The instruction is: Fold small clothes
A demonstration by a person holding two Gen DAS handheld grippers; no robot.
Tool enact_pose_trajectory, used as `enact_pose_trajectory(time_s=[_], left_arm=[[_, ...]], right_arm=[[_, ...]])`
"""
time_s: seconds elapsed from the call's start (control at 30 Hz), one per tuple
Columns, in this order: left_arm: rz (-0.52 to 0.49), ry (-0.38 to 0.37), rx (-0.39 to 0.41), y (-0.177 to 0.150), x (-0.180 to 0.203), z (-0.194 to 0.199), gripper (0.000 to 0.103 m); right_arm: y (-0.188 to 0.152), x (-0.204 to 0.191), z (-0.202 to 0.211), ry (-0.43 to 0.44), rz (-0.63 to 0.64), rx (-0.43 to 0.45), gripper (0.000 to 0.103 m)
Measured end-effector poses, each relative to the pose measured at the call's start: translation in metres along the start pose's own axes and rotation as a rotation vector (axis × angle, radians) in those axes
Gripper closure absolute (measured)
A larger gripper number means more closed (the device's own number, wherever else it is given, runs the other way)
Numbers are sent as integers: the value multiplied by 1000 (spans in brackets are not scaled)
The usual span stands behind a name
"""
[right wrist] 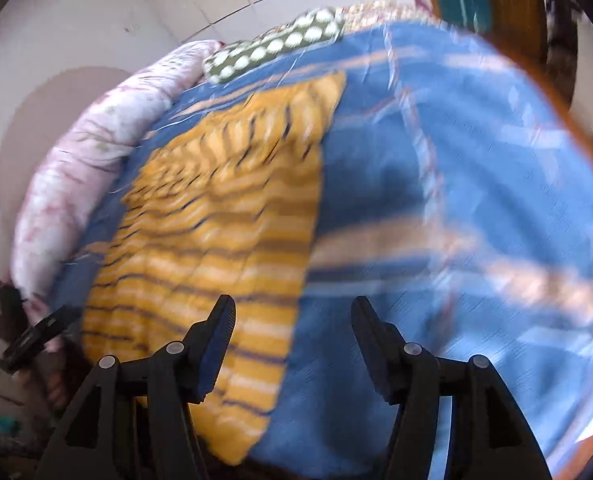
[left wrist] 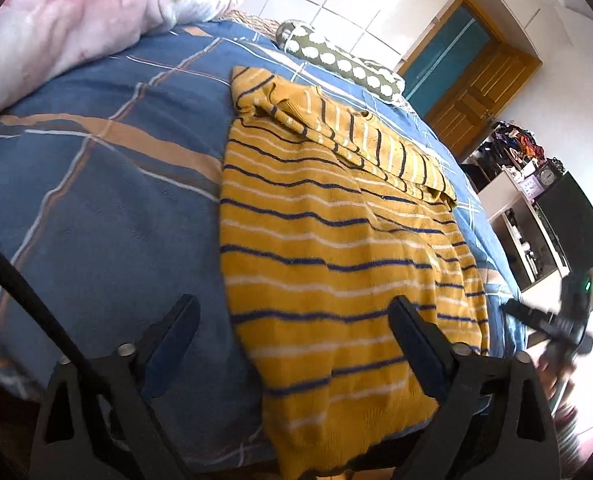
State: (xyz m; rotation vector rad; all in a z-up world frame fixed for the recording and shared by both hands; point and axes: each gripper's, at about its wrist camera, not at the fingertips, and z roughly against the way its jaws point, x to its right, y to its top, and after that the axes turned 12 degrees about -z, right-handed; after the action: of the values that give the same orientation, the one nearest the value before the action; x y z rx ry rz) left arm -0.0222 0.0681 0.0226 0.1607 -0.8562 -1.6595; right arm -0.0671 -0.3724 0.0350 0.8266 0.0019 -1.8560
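On the blue plaid bedspread (left wrist: 96,200) lies a striped sweater (left wrist: 316,240).

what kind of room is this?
A bedroom, most likely: a bed with a blue plaid cover, a dotted pillow at its far end, a pink duvet beside it, and a striped sweater laid out for folding.

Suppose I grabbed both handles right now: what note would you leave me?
Left claw: open, empty, hanging over the near hem of the yellow striped sweater.
Right claw: open, empty, over the sweater's near right edge; that view is blurred.
Sweater lies on the blue bedspread; both sides look folded in, one sleeve across the top.
Left, likely: fold hem up toward collar.
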Motion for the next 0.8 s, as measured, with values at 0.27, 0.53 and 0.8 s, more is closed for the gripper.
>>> enact_pose_trajectory(time_s=[0.27, 0.53, 0.8], left_arm=[[44, -61, -34, 0, 8, -24, 26], [79, -133, -14, -29, 14, -6, 26], [47, -170, -60, -55, 23, -2, 26]], right_arm=[[-33, -3, -37, 118, -39, -13, 37], [-39, 10, -32, 202, -116, 24, 38], [-47, 27, -16, 189, -178, 98, 39]])
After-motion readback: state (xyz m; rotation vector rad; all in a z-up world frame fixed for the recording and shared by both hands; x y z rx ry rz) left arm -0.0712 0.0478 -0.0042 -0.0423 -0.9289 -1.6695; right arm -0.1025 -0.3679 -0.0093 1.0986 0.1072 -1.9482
